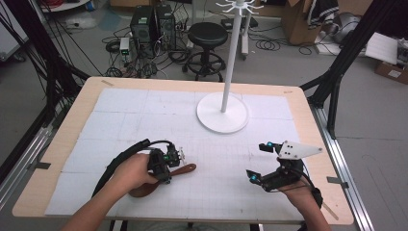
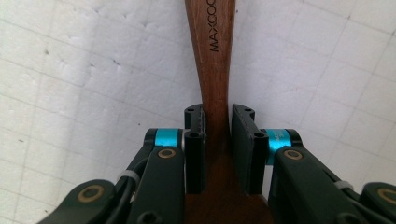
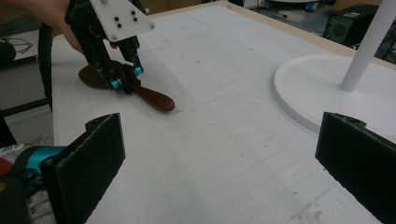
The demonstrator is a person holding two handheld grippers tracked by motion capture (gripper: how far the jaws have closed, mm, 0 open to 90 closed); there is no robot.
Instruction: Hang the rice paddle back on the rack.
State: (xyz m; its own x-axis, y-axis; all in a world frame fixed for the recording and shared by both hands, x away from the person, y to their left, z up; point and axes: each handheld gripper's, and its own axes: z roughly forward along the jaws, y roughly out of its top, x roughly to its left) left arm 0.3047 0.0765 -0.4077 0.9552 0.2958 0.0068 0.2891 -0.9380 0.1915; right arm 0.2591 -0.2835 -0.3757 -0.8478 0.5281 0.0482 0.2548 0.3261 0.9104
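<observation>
A dark brown wooden spoon (image 1: 185, 169) lies flat on the white gridded mat (image 1: 144, 115), its handle pointing right; the handle reads "MAXCOOK" in the left gripper view (image 2: 212, 70). My left gripper (image 1: 172, 165) straddles the handle, and its two jaws press against both sides of the handle (image 2: 218, 114), so it is shut on the spoon. In the right gripper view that same gripper (image 3: 125, 78) stands over the spoon (image 3: 154, 99), with a hand behind it. My right gripper (image 1: 257, 161) hovers near the table's right front, jaws wide open and nothing between them (image 3: 219, 140).
A white stand with a round base (image 1: 222, 113) and a tall pole rises at the mat's far middle; its base (image 3: 308, 88) lies ahead and right of my right gripper. Beyond the table are a black stool (image 1: 207, 36), computer boxes and cables on the floor.
</observation>
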